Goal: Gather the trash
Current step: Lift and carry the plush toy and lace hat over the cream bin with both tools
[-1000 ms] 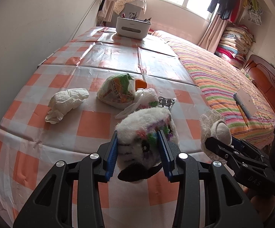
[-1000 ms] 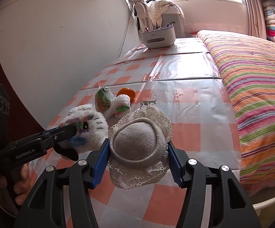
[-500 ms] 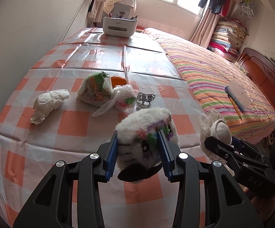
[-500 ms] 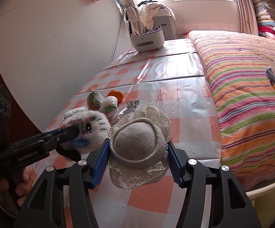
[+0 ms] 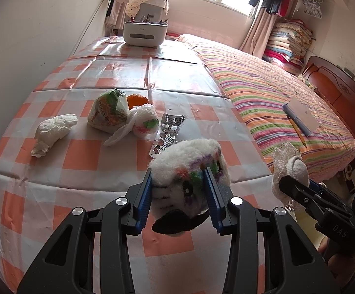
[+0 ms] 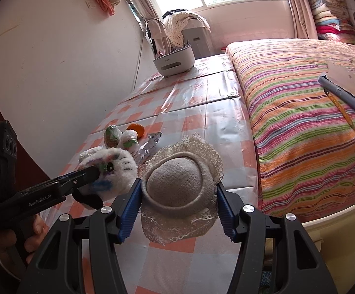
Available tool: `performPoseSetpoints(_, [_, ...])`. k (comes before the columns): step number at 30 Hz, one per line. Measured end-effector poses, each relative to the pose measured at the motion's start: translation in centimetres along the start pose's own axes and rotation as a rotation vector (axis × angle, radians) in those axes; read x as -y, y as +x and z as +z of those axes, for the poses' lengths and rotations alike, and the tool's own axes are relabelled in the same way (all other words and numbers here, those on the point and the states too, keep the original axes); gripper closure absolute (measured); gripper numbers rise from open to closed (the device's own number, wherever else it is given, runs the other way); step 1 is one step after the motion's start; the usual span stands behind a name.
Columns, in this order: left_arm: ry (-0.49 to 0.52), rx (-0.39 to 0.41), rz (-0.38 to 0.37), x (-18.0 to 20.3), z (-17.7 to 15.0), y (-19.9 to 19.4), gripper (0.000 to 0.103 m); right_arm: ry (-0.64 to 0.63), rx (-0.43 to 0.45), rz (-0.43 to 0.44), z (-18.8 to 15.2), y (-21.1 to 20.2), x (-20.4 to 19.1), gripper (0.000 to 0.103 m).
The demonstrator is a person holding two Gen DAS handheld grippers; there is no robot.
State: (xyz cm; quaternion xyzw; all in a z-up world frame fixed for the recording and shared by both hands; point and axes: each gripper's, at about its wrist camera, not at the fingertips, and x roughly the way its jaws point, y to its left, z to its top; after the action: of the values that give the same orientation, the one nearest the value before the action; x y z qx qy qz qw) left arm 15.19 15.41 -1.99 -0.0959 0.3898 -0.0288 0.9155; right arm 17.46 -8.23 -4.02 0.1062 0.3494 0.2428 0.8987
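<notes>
White crumpled tissue (image 5: 53, 131), a printed snack bag (image 5: 108, 115), a knotted plastic bag (image 5: 144, 122) and a silvery blister pack (image 5: 168, 132) make up the trash: one of each, four pieces, lying on the orange-checked surface (image 5: 79, 156). Taking the snack bag as the mark, the tissue lies apart on its wall side, the knotted bag touches its bed side, the blister pack lies just beyond that, and one orange (image 5: 137, 100) sits right behind it.

The left tongs (image 5: 178, 196) are clenched on a fluffy white plush toy (image 5: 189, 169) with coloured markings, held above the surface's near edge. The right tongs (image 6: 178, 205) grip a grey lace-brimmed doll hat (image 6: 179, 183).

The left view shows the tissue in full; in the right view the plush toy nearly covers it. The right view alone shows the hat's crown and a hand (image 6: 8, 240) on the left handle.
</notes>
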Motion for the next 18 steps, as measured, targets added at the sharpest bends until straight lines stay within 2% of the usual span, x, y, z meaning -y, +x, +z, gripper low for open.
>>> performPoseSetpoints(18, [0.121,-0.02,-0.085,7.4,-1.8,0.3,0.063,0.115,0.117,-0.051,-2.1,-6.4,4.9,0.048])
